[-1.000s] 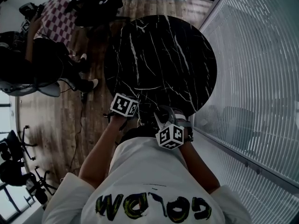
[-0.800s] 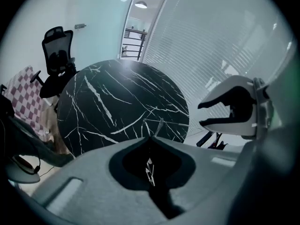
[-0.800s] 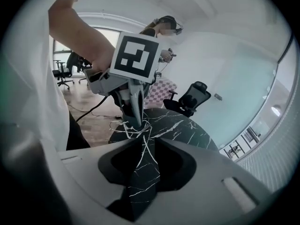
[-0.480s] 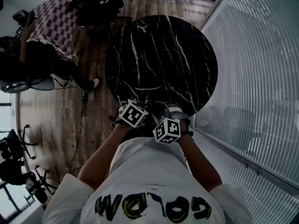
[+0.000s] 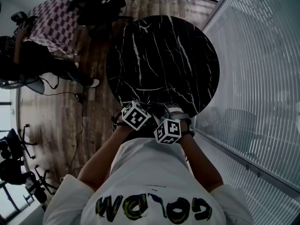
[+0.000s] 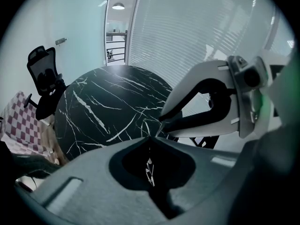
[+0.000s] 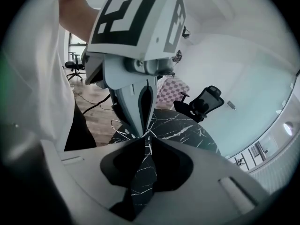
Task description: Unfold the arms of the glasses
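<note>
Risking a bent hinge or a drop onto the tabletop (image 5: 159,55) by hasty twisting: wire glasses (image 7: 117,125) pinched in closed left tongs (image 6: 150,138) over its near rim, lower centre of the head view, right tongs (image 7: 147,138) just narrowing, slightly parted, beside them.

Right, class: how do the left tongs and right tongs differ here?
Jaws: the left tongs are shut tight; the right tongs have just been closing and show a narrow slit. Whether the glasses wire lies in it is unclear. Place: in the head view the left cube sits farther from the shirt than the right cube. Shared: they face tip to tip by the table near edge.
</note>
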